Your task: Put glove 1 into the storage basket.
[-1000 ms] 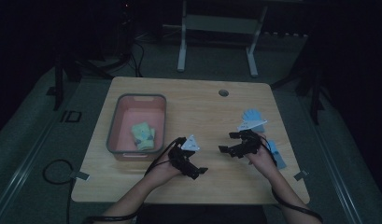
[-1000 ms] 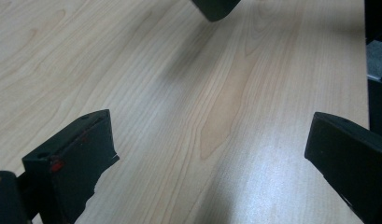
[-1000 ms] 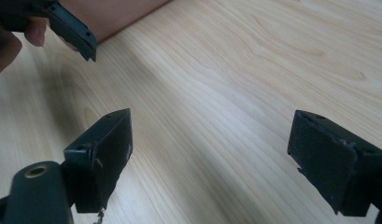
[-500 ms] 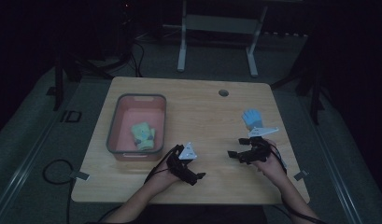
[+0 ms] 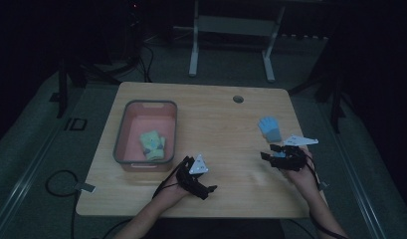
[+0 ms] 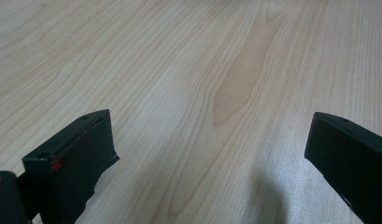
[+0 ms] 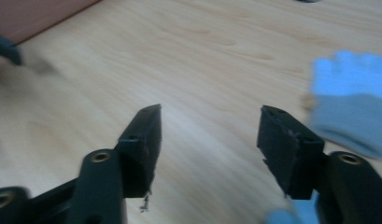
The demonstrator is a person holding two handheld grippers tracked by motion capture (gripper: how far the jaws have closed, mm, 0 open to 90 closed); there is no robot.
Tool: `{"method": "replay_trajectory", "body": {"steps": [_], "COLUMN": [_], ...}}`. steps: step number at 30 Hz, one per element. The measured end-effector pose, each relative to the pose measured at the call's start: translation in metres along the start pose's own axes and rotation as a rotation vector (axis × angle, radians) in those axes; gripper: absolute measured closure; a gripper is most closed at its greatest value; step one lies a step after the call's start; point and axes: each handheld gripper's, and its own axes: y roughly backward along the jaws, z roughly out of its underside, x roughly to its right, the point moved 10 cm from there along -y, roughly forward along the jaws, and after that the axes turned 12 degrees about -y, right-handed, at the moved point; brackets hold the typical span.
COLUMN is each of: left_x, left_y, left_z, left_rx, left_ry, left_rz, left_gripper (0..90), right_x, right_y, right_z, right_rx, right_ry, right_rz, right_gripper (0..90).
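On the table [image 5: 216, 119], one blue glove [image 5: 269, 128] lies beside the right gripper [image 5: 275, 156], jaws closing empty.

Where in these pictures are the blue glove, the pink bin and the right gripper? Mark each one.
blue glove [image 5: 269, 128], high view, on the middle of its palm.
pink bin [image 5: 150, 103], high view, on its far grey rim.
right gripper [image 7: 209, 135], right gripper view, midway between its two black jaw tips.
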Motion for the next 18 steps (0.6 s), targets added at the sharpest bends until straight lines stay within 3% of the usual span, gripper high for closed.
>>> {"method": "replay_trajectory", "body": {"steps": [5, 11, 12, 18], "left_x": [0.002, 0.000, -0.001, -0.002], "left_y": [-0.001, 0.002, 0.002, 0.004], "left_z": [0.001, -0.001, -0.001, -0.001], "left_rx": [-0.007, 0.012, 0.015, 0.024], "left_ry": [-0.013, -0.018, -0.015, -0.013], "left_rz": [-0.006, -0.034, -0.036, -0.036], "left_gripper": [1.7, 1.7, 1.7, 1.7], "right_x": [0.022, 0.044, 0.054, 0.078], "right_y": [0.005, 0.003, -0.001, -0.019], "right_z": [-0.010, -0.021, -0.025, -0.037], "right_rx": [0.028, 0.032, 0.030, 0.002], "right_ry": [-0.039, -0.054, -0.065, -0.090], "right_rz": [0.057, 0.107, 0.123, 0.149], "right_gripper": [46.1, 57.2, 59.3, 64.0]}}
